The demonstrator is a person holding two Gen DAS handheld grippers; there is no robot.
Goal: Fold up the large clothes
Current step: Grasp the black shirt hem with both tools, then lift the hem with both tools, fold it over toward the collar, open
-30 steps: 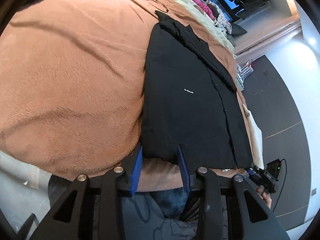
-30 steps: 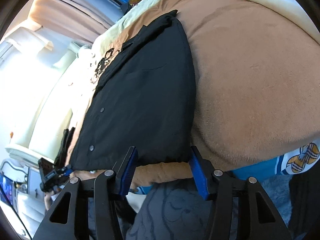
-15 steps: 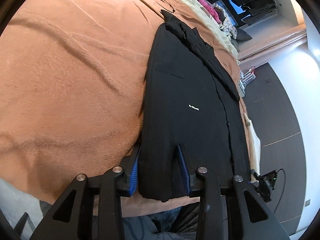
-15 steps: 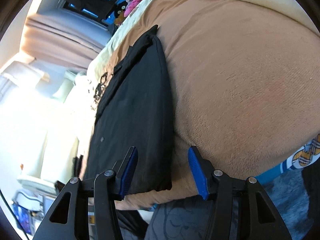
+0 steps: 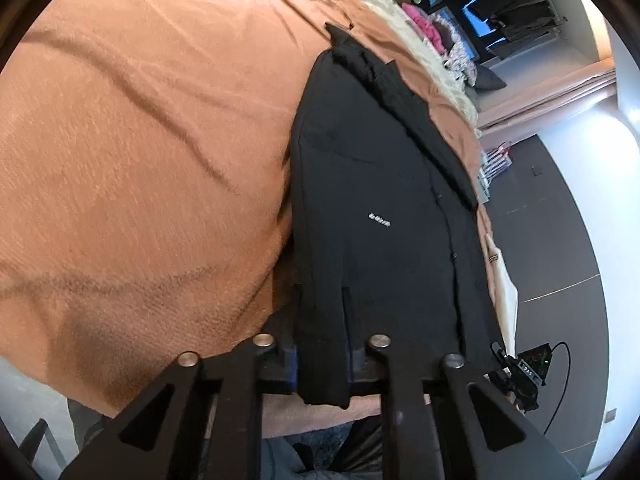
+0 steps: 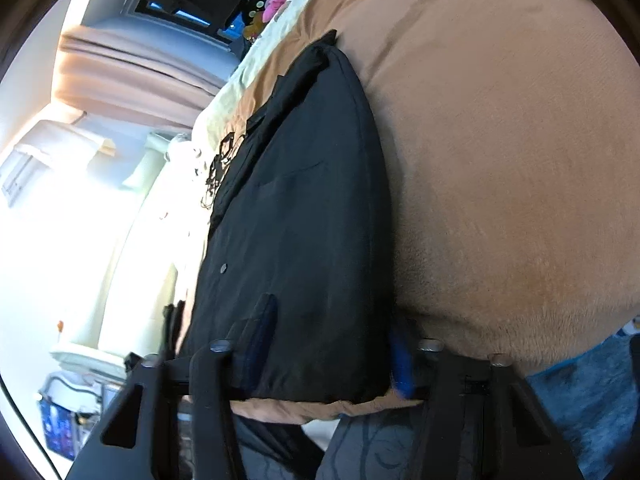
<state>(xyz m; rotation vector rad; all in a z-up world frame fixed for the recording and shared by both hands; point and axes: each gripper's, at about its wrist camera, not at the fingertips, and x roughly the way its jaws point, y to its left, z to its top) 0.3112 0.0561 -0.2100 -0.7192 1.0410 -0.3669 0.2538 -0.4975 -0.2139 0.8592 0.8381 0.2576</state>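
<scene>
Both my hand-held grippers, left [image 5: 322, 354] and right [image 6: 326, 354], just closed, clamping near hem corners of black jacket [image 5: 372, 200]; long axis runs straight away across bed [image 5: 140, 160].

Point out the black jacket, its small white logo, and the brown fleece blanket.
Black padded jacket [image 5: 380, 168]: left wrist view, chest panel.
Small white logo [image 5: 379, 220]: left wrist view, middle of the lettering.
Brown fleece blanket [image 6: 500, 152]: right wrist view, bare stretch beside the jacket.
</scene>
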